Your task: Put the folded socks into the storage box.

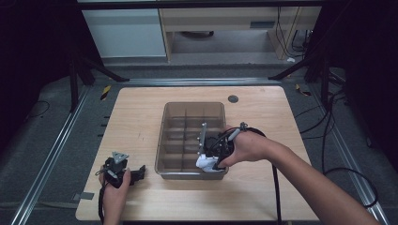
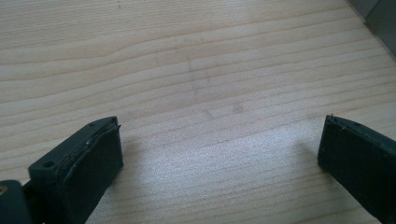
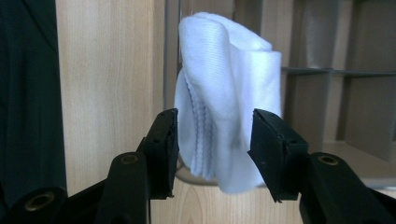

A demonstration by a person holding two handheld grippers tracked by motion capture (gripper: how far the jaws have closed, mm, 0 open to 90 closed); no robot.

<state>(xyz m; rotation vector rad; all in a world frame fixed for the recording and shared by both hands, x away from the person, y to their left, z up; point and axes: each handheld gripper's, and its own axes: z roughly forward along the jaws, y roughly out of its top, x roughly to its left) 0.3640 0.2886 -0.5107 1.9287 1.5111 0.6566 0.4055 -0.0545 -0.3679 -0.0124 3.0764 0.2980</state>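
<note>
Cloth — a white folded ribbed fabric piece (image 3: 229, 102) — is standing between the jaws of the right gripper (image 3: 212, 149), at the near right corner of the clear grey plastic divided organiser box (image 1: 164, 136). Its long axis is running up and away from the jaws, toward the box's compartments. The jaws are sitting parted on either side of the fabric, and I cannot say for sure that the pads are pressing on it; it looks released rather than pinched. From above, the right gripper (image 1: 212, 157) is hanging over that corner with the white bundle (image 1: 205, 163) beneath it, plainly the nearer hand. The left gripper (image 1: 123, 171) is resting near the left front edge of the pale wooden table (image 1: 263, 197), well apart from the box — its jaws are standing wide over bare wood (image 2: 201, 70), holding nothing.
</note>
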